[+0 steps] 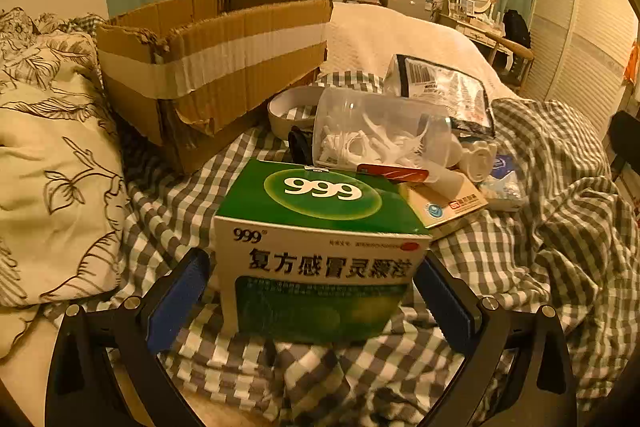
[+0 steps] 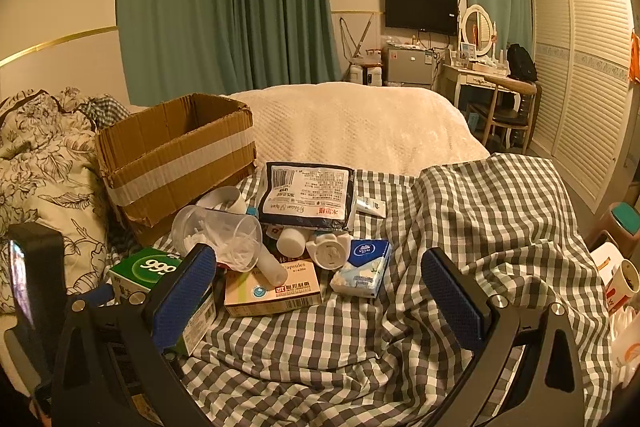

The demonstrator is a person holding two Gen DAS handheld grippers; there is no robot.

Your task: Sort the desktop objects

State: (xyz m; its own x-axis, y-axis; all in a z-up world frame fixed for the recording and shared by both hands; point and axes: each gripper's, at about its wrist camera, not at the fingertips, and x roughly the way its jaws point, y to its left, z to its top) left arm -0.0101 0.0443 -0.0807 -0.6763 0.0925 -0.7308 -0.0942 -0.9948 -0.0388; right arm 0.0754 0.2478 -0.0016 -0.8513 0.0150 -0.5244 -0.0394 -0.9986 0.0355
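Where jaws straddle: green box (image 1: pixel 320 227) (untouched)

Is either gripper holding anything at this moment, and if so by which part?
Nothing held. The left gripper stands open around the green 999 box, pads clear of its sides; the right gripper is open over the checked cloth.

Left tongs (image 1: pixel 312 291): jaws spread wide, tilted steeply down, blue pads (image 1: pixel 176 301) standing clear on both sides of what sits between them, no pressing seen.
Right tongs (image 2: pixel 316 291): jaws spread wide, tilted gently down, nothing gripped between the blue pads (image 2: pixel 454 297).
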